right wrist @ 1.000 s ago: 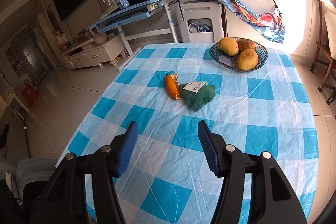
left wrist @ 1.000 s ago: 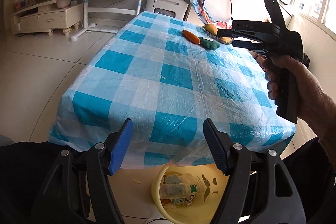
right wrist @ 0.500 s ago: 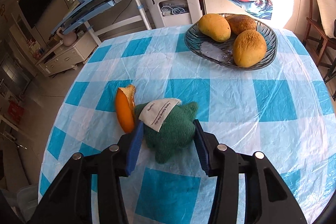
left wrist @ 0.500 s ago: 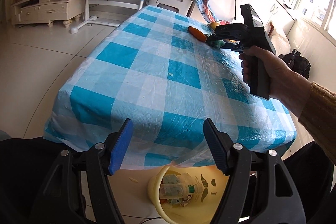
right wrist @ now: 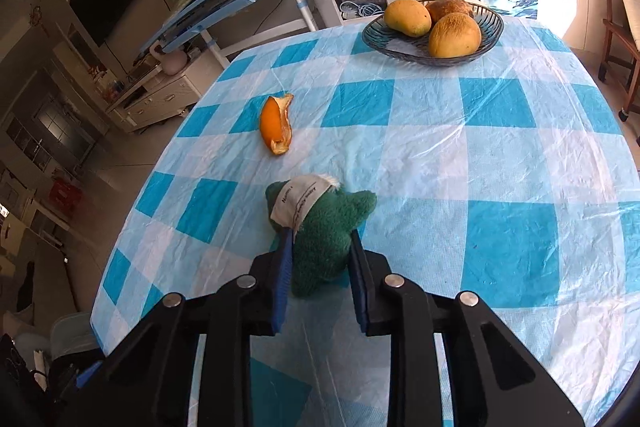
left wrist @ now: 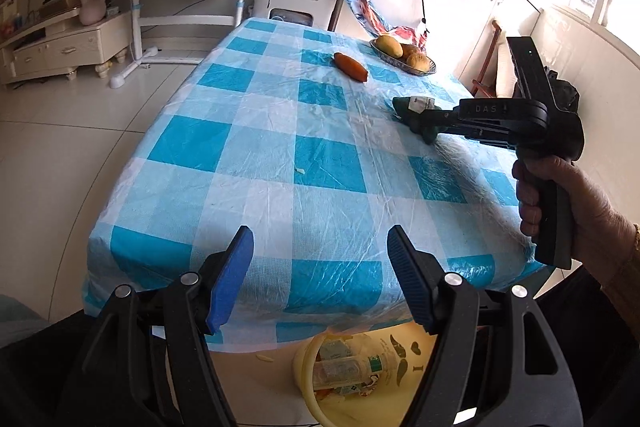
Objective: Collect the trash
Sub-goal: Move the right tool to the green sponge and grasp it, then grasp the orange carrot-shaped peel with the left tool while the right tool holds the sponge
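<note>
The right gripper, wide and clear of the green cloth a second ago, is now closing on it, pulled away from the orange peel on the table, while the left gripper stays open, empty.

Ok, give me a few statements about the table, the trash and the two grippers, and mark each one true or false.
1. The green plush toy sits between the right gripper jaws, which are closing. True.
2. The orange peel lies in the fruit bowl. False: it lies on the checked tablecloth, apart from the bowl.
3. The left gripper holds a bottle. False: its jaws are open and hold nothing.
4. A yellow bin with trash in it stands on the floor below the table edge. True.
</note>
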`<state>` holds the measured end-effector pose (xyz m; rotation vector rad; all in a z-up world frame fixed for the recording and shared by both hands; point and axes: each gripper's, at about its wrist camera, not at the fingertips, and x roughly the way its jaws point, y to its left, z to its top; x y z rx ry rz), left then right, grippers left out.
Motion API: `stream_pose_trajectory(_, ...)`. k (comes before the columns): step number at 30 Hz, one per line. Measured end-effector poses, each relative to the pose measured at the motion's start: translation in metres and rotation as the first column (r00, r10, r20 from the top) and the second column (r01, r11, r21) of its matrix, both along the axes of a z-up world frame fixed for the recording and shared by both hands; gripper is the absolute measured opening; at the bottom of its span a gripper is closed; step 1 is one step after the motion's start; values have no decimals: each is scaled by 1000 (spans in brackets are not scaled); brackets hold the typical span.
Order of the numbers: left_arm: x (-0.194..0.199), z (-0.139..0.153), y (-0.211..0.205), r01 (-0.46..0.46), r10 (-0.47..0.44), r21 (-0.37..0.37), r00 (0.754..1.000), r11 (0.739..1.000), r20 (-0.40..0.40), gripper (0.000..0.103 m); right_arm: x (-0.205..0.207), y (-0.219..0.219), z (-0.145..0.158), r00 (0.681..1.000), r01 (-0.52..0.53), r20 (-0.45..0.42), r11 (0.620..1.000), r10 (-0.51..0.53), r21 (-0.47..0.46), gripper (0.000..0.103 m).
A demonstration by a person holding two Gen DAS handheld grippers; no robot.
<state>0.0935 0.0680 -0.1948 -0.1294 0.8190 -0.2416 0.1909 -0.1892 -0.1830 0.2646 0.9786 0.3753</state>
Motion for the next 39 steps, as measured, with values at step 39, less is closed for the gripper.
stream_pose_trajectory(39, 253, -1, -98, 61, -61, 37, 998, 997, -11, 67, -44, -17, -3, 999, -17, -45, 999, 19, 32, 29)
